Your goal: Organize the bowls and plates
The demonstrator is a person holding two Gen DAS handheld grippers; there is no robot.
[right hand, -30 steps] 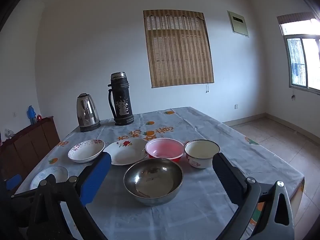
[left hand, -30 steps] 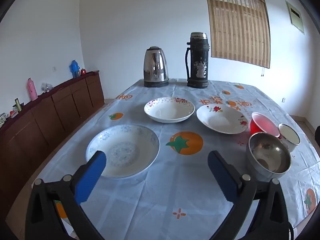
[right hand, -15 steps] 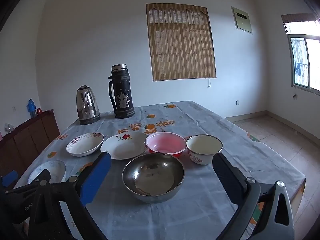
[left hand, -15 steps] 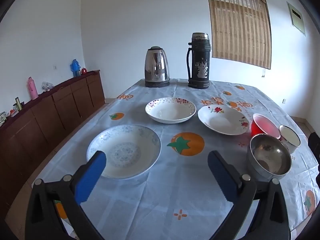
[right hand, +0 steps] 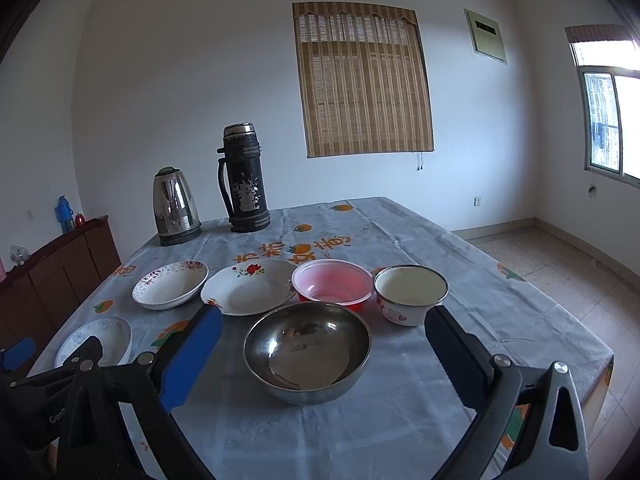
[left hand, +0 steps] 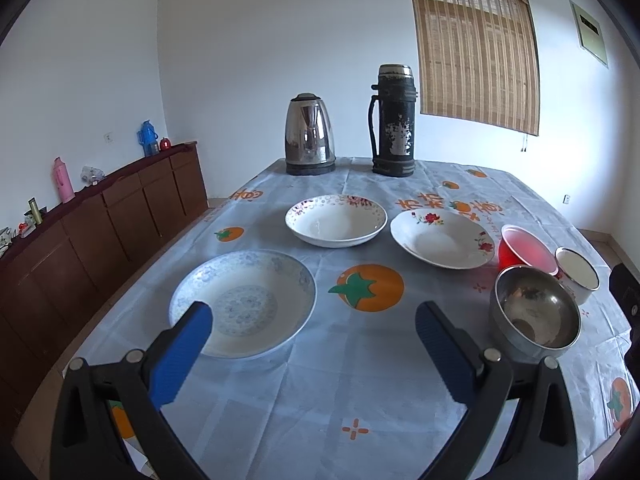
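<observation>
Both claws hung above the near end of the table [left hand: 360, 400], each with its 2 blue fingers spread wide and gripping nothing: the left gripper [left hand: 314, 320] by the blue-patterned plate [left hand: 243, 303], the right gripper [right hand: 324, 322] straddling the steel bowl [right hand: 307, 350]. Bare cloth lay between the plate and the steel bowl, and more toward the far edge by the kettle [left hand: 309, 140] and flask [left hand: 393, 120]. Behind sat the speckled bowl [left hand: 336, 220] and rose plate [left hand: 442, 239], then the red bowl [right hand: 331, 285] just beside the enamel cup [right hand: 411, 294]. Only the right view showed the window [right hand: 608, 108] and open floor [right hand: 560, 256]; only the left showed the whole sideboard [left hand: 100, 224]. Orange characters on the cloth could not be read.
</observation>
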